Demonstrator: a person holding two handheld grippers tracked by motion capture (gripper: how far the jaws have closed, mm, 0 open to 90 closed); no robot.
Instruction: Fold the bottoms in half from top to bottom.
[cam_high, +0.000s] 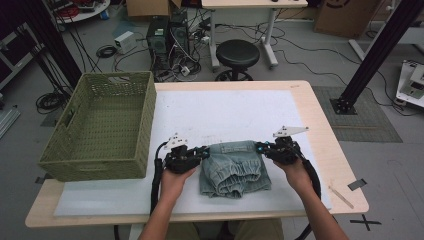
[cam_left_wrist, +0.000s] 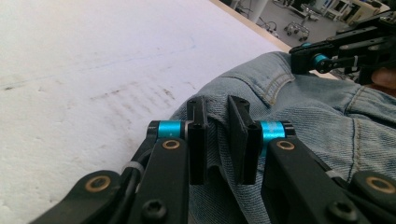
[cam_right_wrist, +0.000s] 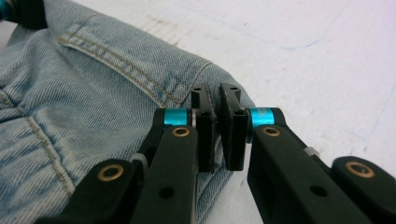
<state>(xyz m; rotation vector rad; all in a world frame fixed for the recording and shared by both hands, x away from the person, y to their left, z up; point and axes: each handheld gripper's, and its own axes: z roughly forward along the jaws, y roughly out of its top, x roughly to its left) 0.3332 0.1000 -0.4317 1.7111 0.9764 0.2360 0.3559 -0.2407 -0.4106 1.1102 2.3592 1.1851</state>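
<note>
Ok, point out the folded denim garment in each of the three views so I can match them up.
High view: the denim garment lies at the table's near middle, between both grippers.
Left gripper view: it spreads from the centre to the right edge, a fold between the fingers.
Right gripper view: it covers the left half, its edge pinched.
Shared landmark: the white mat underneath.

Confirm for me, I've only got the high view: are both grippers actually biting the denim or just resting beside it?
Observer: Left gripper has a fold of the folded jeans pinched between its jaws.
Operator: And the right?
Observer: Right gripper is shut on the jeans' edge, beside a double-stitched seam.
Operator: Anything under the fabric near the jaws?
Observer: No, just the white table cover, scuffed with grey marks by the left jaws.
</note>
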